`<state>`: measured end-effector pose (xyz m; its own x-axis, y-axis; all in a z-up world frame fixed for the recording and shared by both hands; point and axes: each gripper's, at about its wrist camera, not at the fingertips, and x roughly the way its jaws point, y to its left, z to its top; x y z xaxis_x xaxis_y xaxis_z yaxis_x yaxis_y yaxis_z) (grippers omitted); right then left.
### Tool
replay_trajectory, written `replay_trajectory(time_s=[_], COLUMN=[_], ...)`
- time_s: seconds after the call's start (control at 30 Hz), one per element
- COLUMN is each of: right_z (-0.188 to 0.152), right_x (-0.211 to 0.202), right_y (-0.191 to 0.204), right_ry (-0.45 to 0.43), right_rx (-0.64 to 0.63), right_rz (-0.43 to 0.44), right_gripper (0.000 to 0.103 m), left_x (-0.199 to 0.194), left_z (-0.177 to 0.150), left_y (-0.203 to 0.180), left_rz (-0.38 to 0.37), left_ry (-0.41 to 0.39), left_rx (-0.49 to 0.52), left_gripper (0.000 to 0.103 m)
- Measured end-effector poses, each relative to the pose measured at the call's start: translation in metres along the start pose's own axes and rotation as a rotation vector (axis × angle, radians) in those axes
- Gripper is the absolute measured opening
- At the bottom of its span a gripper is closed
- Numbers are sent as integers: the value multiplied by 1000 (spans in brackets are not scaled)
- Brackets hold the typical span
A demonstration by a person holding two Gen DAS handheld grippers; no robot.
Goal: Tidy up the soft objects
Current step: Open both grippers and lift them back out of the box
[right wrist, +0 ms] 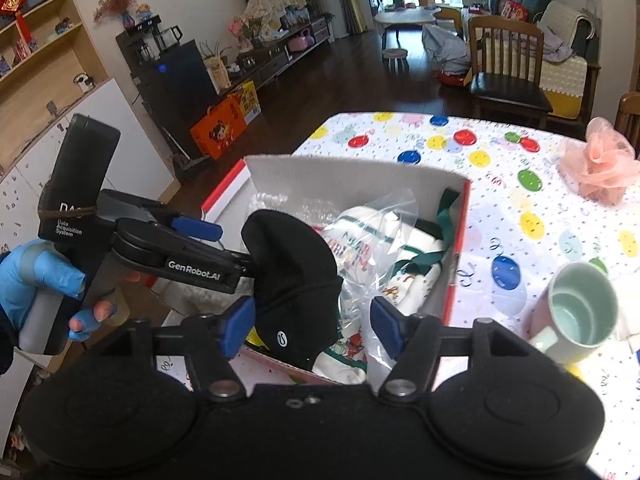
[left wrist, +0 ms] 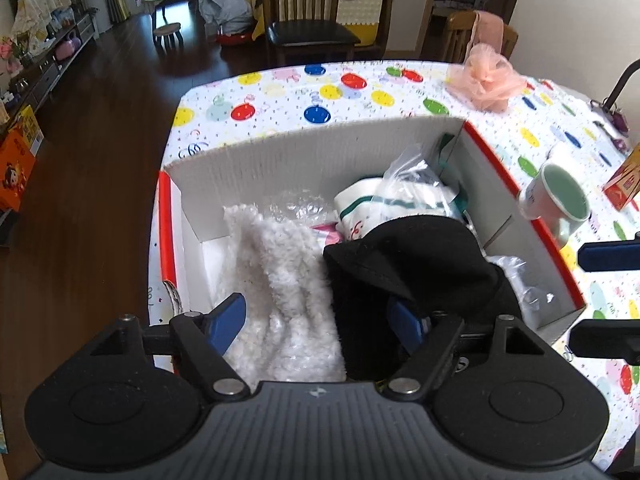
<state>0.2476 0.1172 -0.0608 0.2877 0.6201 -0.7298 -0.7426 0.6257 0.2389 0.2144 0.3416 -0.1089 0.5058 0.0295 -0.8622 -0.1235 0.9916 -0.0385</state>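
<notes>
Hanging over the cardboard box [left wrist: 304, 148] on the table [left wrist: 280, 92], the black beanie [right wrist: 296, 280] drapes across the spread left hand-held gripper [left wrist: 320, 320]; the right hand-held gripper [right wrist: 312, 326] is spread too.

We are in a lived-in home, in its open living and dining room: dark wood floor [left wrist: 92, 168], wooden dining chairs [left wrist: 308, 12], a sofa [right wrist: 560, 60] by the windows, a low TV cabinet [right wrist: 276, 60] with flowers, and a worktop under a dotted party cloth [left wrist: 320, 96].
</notes>
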Motion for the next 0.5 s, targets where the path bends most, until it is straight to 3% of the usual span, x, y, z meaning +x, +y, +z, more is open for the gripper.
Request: replay_trajectory(time_s=[0.13, 0.37, 0.5], right_z=[0, 1, -1], right_x=[-19, -52, -68], right_y=[-1, 2, -3], right_ry=[-35, -73, -100], right_rx=[-9, -33, -41], right_rz=[-25, -90, -137], right_gripper=[80, 92, 97], left_x=[-15, -50, -67], left_z=[2, 9, 15], left_y=[-1, -10, -24], left_rz=[-3, -11, -26], left_ry=[-32, -121, -172], left_rx=[3, 37, 65], left_gripper=[78, 78, 83])
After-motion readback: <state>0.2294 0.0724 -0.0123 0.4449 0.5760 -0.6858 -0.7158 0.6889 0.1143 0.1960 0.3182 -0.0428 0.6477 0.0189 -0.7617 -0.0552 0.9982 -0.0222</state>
